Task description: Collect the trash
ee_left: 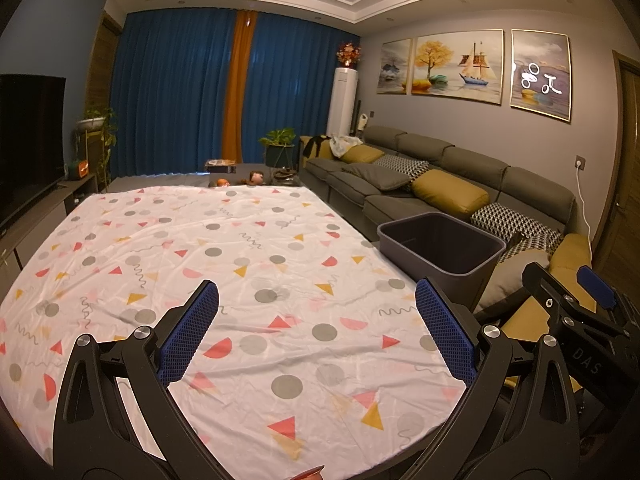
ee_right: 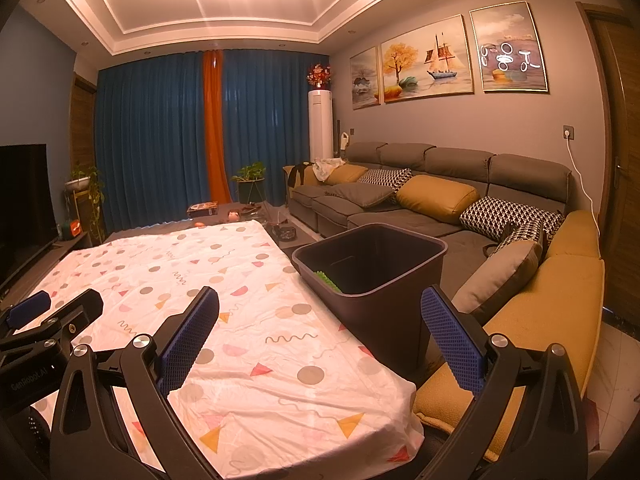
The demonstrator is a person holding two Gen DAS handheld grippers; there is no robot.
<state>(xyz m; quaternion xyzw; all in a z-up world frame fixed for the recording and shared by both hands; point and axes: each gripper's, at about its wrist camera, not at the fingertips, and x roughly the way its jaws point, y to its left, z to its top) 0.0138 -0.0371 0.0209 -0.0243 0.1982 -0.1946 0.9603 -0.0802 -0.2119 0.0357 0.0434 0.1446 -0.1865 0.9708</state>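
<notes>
A dark grey trash bin (ee_left: 440, 250) stands at the right edge of the table; in the right wrist view its rim (ee_right: 372, 236) is open and a green object (ee_right: 327, 280) lies inside. My left gripper (ee_left: 316, 332) is open and empty above the patterned tablecloth (ee_left: 224, 248). My right gripper (ee_right: 320, 344) is open and empty near the table's right front corner, just short of the bin. The right gripper also shows in the left wrist view (ee_left: 576, 292), and the left gripper in the right wrist view (ee_right: 48, 308). A small reddish thing (ee_left: 310, 473) peeks in at the bottom edge.
A grey sofa (ee_right: 420, 196) with yellow and patterned cushions runs along the right wall behind the bin. A TV (ee_left: 28, 136) on a low cabinet stands at the left. Beyond the table's far edge lie small toys (ee_left: 240, 179) and a plant (ee_left: 280, 140).
</notes>
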